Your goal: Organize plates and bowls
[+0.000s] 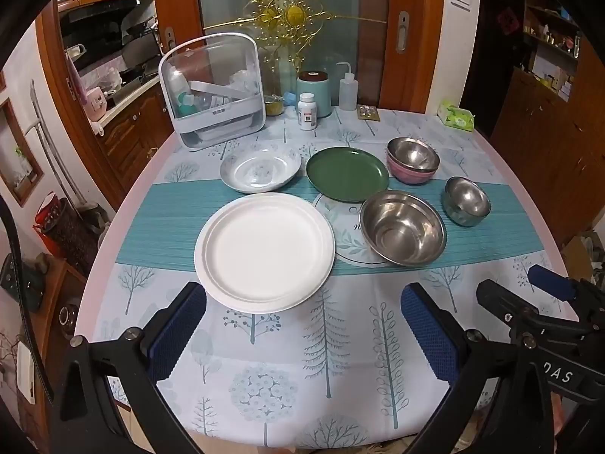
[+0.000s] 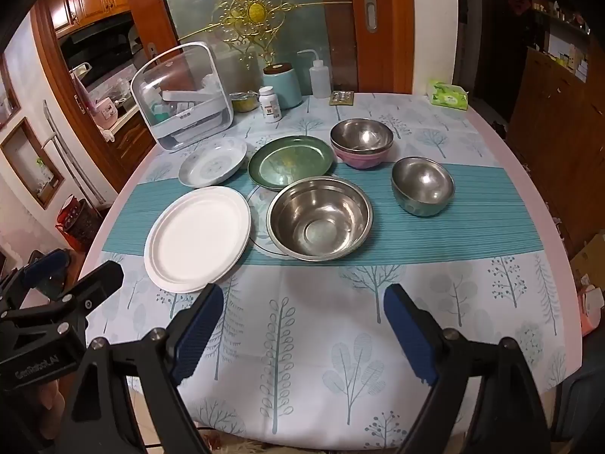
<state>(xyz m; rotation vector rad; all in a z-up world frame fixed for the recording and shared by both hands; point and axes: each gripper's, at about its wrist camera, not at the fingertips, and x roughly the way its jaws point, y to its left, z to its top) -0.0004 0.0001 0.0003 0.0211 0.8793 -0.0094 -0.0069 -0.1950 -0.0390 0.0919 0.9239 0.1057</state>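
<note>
A large white plate (image 1: 264,251) (image 2: 198,236) lies nearest on the teal runner, with a patterned white dish (image 1: 260,169) (image 2: 212,166) and a green plate (image 1: 347,178) (image 2: 291,162) behind it. A wide steel bowl (image 1: 402,232) (image 2: 319,217) sits right of the white plate. A steel bowl nested in a pink bowl (image 1: 412,164) (image 2: 361,143) and a steel-lined teal bowl (image 1: 467,200) (image 2: 422,186) stand further right. My left gripper (image 1: 302,325) hovers open over the near tablecloth, just short of the white plate. My right gripper (image 2: 302,325) also stands open and empty, in front of the wide bowl.
A clear-lidded white storage box (image 1: 215,92) (image 2: 185,96) stands at the back left. A pill bottle (image 1: 306,111), a teal canister (image 1: 315,90), a squeeze bottle (image 1: 348,89) and a green tissue pack (image 1: 455,115) line the far edge. The round table's rim (image 1: 98,265) curves near both sides.
</note>
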